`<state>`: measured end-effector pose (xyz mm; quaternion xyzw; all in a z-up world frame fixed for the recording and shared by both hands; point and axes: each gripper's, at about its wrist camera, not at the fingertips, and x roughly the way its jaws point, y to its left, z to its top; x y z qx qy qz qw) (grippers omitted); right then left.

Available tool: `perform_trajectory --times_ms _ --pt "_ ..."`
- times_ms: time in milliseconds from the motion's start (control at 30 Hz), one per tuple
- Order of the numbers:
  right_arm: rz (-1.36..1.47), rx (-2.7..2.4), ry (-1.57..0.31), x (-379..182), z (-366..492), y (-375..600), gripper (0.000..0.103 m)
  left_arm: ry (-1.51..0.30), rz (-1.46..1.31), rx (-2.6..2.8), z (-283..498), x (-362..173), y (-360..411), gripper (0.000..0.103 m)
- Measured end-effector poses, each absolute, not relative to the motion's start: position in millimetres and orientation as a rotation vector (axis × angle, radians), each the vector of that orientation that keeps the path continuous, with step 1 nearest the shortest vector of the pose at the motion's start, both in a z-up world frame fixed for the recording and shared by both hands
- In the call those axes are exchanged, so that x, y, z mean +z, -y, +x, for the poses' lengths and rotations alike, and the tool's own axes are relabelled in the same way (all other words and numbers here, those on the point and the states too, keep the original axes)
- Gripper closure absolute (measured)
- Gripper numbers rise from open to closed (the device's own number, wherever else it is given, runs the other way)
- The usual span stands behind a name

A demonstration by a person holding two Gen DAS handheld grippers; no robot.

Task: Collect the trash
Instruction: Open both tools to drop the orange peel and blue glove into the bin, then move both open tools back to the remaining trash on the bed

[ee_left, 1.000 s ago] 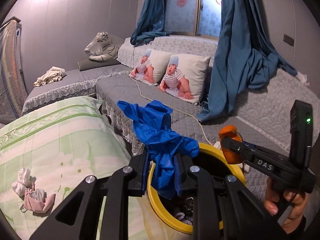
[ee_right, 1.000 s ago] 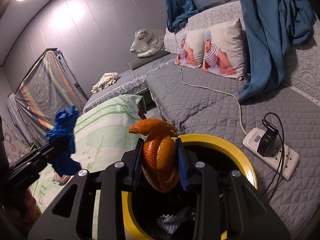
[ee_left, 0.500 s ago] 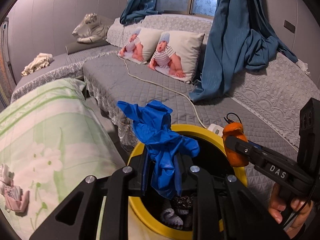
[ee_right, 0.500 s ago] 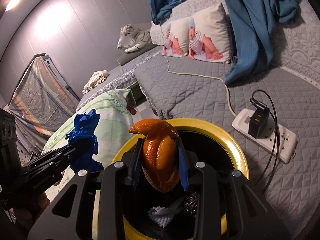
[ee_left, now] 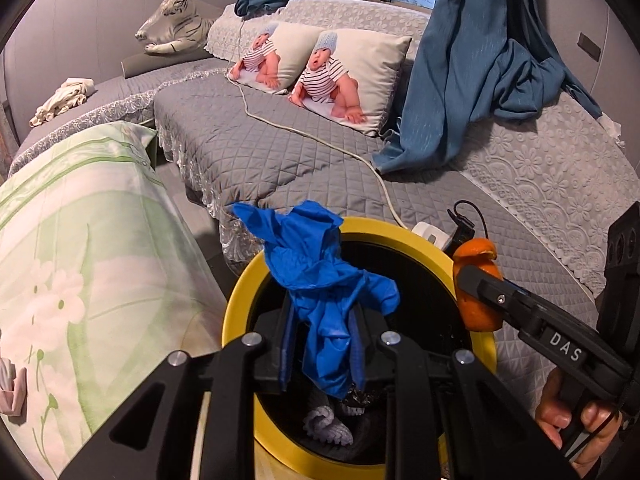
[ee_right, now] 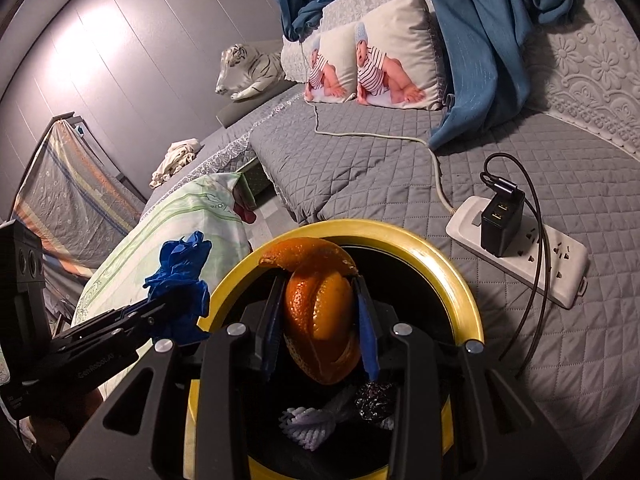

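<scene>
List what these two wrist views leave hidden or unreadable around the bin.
- Bin bottom: both views, dark, blocked by tongs; only some scraps show.
- Bin's outside and what it stands on: cut off by the lower edge.
- Glove lower end: left view, between the left tongs.
- Pink cloth: left view, cropped at the edge.

Blue glove (ee_left: pixel 320 280), orange peel (ee_right: pixel 322 320), yellow-rimmed black bin (ee_right: pixel 452 272), grey quilted cover (ee_left: pixel 240 152).

White letters "DAS" stand on the right gripper (ee_left: pixel 476 280) body; the left gripper's (ee_right: pixel 176 312) embossed lettering is too faint to read.
</scene>
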<state>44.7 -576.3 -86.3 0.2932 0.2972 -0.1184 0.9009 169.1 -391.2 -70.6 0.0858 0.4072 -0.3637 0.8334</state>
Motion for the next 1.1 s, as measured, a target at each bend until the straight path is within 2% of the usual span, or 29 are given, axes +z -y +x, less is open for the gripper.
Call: perform_trajectory --times_ms 67,100,133,167,300,433,600,767,1100 --pt "0.609 -0.259 -0.618 -87 44 578 0.060 -0.874 0.170 -0.778 171 -71 391 0.073" --pt "0.613 -0.267 -0.615 -88 44 579 0.056 -0.883 0.157 -0.778 172 -71 390 0.063" --pt "0.619 -0.282 -0.611 -88 42 582 0.048 -0.892 0.141 -0.770 174 -72 387 0.053" --pt "0.622 -0.295 -0.608 -88 41 583 0.045 -0.894 0.125 -0.761 176 -72 385 0.048" --pt "0.602 -0.356 -0.585 -84 33 587 0.045 -0.887 0.062 -0.715 184 -70 368 0.029" --pt "0.592 -0.343 -0.545 -76 28 585 0.037 -0.873 0.012 -0.662 196 -66 347 0.020" --pt "0.514 -0.273 -0.490 -58 33 563 0.026 -0.819 0.026 -0.575 209 -60 318 0.015" --pt "0.380 -0.139 -0.451 -36 48 518 0.018 -0.782 0.031 -0.461 229 -55 266 0.015" --pt "0.255 0.169 -0.484 -17 110 411 0.014 -0.756 -0.006 -0.260 260 -51 144 0.015"
